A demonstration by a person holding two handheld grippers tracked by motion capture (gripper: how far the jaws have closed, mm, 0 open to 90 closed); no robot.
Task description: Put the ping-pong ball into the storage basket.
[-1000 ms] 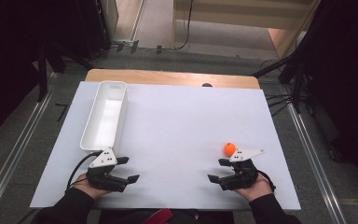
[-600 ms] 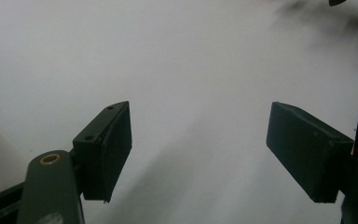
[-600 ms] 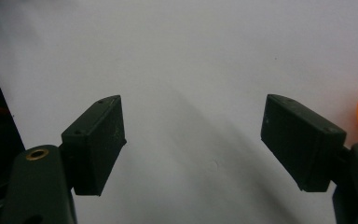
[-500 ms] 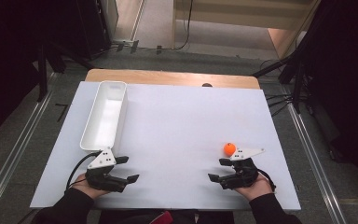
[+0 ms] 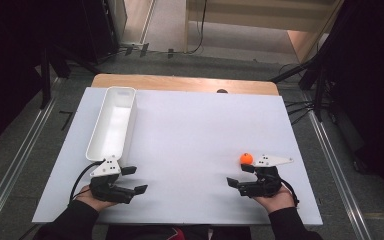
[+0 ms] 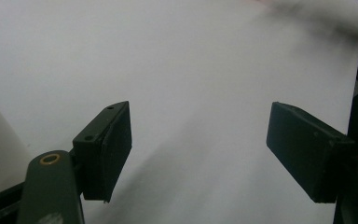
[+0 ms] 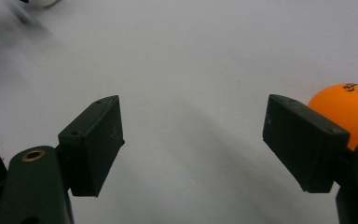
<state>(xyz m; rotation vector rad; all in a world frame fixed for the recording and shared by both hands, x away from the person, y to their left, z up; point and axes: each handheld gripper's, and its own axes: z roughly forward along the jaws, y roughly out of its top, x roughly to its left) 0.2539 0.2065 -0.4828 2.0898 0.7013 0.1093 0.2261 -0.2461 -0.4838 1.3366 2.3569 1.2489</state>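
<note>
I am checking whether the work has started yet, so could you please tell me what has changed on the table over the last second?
Very little. The right claw has just been opening a little further, with nothing between its jaws; the ball lies just outside them, untouched. The left claw is open on bare table. Both hands, the ball and the white bin stayed where they were.

Table [image 5: 190,85]: a wooden top is seen, covered almost wholly by a white sheet [image 5: 200,130].
Floor [image 5: 180,60]: grey carpet is laid around the table.
Rails [image 5: 10,170]: metal tracks are set in the floor left and right of the table.
Beyond the table: darkness is seen at both sides.
</note>
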